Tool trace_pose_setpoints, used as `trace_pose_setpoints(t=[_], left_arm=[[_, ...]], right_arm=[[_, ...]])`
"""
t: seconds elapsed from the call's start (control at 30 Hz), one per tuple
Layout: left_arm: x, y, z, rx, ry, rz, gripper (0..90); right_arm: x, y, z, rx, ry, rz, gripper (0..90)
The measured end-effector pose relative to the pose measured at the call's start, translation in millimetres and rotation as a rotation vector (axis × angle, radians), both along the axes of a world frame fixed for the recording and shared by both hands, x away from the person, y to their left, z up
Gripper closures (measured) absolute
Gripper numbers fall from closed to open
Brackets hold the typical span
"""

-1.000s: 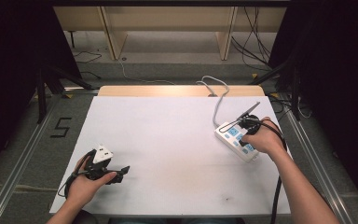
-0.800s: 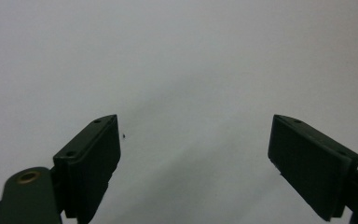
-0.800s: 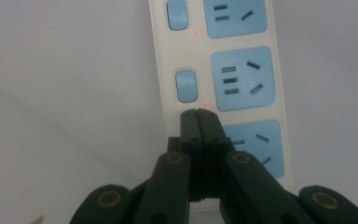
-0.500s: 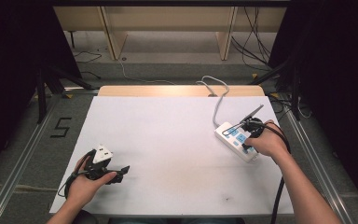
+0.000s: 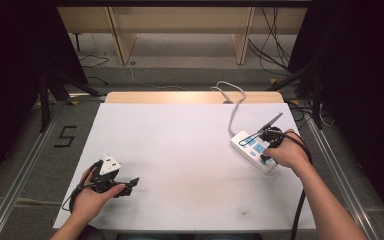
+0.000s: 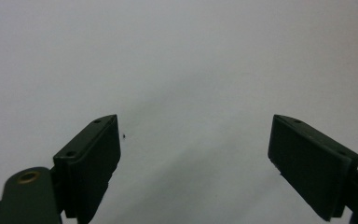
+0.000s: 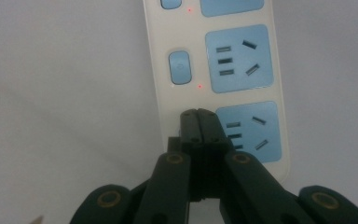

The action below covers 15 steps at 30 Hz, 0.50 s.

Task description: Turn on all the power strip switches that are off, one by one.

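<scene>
White matte desk [image 5: 190,150], dark room around it: my right tongs [image 7: 198,116] press on a power strip switch.

The white plastic power strip with pale blue sockets [image 7: 235,60] lies at the desk's right edge; my right tongs are closed, tips on its nearest rounded switch. Two small red lights glow; judging by that, little remains. My left tongs [image 6: 196,154] gape, holding nothing.

Left hand-held gripper [image 5: 130,184]: gripped by the left hand [image 5: 92,192] at the near left, forearm entering from the bottom edge; jaws spread wide apart, nothing between them. Right hand-held gripper [image 7: 198,116]: gripped by the right hand [image 5: 287,152] at the far right, forearm extended forward; jaws pressed fully together, tips pointing downward.
</scene>
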State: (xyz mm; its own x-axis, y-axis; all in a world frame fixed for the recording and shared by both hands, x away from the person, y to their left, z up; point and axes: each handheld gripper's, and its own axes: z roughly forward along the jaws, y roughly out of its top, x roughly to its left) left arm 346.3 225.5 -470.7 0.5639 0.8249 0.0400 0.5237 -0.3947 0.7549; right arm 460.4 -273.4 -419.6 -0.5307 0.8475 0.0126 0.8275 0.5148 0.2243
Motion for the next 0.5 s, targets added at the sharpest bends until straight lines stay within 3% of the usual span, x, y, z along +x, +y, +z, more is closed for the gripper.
trace_pose_setpoints(t=[0.5], left_arm=[[0.0, 0.1, 0.0, 0.001, 0.0, 0.0, 16.6]], right_arm=[[0.5, 1.4, -0.4, -0.003, 0.004, 0.001, 90.0]])
